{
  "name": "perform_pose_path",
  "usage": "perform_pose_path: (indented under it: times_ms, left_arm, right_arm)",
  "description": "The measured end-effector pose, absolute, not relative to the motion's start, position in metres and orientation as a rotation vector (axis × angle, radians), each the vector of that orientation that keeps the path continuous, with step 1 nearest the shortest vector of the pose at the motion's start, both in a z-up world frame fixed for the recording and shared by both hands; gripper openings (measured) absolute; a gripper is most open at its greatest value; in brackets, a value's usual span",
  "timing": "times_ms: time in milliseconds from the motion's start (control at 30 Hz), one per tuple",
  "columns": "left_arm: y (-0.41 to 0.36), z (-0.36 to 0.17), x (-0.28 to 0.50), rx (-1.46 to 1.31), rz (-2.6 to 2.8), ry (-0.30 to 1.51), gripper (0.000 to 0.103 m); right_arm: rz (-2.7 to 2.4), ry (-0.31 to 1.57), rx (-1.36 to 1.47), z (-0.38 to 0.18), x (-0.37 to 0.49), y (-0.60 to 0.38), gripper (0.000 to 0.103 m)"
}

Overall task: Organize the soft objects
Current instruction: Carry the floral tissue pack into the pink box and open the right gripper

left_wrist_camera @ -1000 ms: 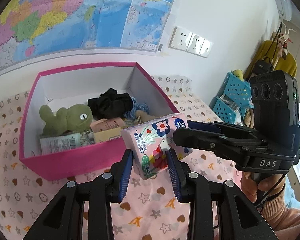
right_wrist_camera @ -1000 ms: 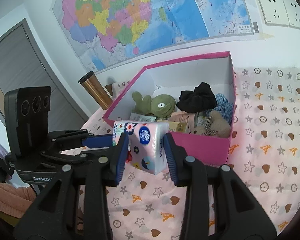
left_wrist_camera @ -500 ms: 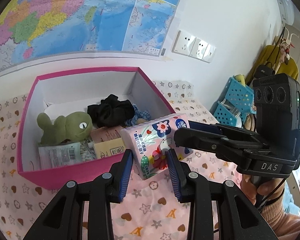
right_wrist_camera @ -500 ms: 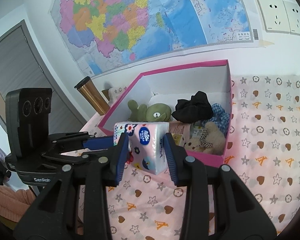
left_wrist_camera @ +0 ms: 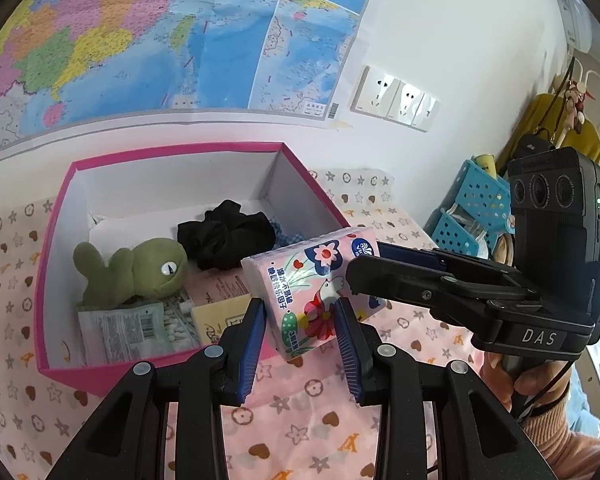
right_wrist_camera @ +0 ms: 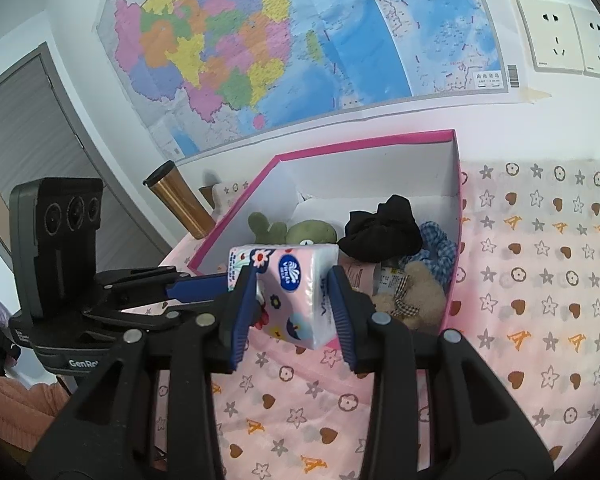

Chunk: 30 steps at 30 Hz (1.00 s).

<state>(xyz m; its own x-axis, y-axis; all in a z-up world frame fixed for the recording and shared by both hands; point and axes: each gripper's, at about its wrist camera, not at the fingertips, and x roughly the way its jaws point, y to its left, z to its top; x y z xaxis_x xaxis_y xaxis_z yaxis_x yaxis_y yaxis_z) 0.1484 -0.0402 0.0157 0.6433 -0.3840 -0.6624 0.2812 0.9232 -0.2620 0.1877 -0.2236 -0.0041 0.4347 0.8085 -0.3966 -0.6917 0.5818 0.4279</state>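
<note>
pink cloth (left_wrist_camera: 308, 432): one box (left_wrist_camera: 56, 248), two tools (left_wrist_camera: 300, 320) (right_wrist_camera: 292, 304) clenching one tissue pack (left_wrist_camera: 312, 280).

Tissue pack (left_wrist_camera: 315, 285) before box (left_wrist_camera: 56, 248); plush (left_wrist_camera: 140, 268) inside.

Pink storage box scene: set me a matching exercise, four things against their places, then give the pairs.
Things:
1. green plush frog
2. floral pink tissue pack
3. black fabric scrunchie
4. copper-coloured metal tumbler

Places:
A. held between both tools, above the near edge of the pink cardboard box
B. standing outside the box, at its left
C. left part of the box
D. middle of the box, toward the back

Pairs: 1-C, 2-A, 3-D, 4-B
</note>
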Motion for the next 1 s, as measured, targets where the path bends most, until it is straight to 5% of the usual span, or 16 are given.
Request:
perform_pose_path:
  times_ms: [1000]
  left_arm:
    - [-0.043,-0.005,0.198,-0.133,-0.312,0.858,0.036]
  right_arm:
    - [0.861,0.690,0.226,-0.018,0.243,-0.208,0.044]
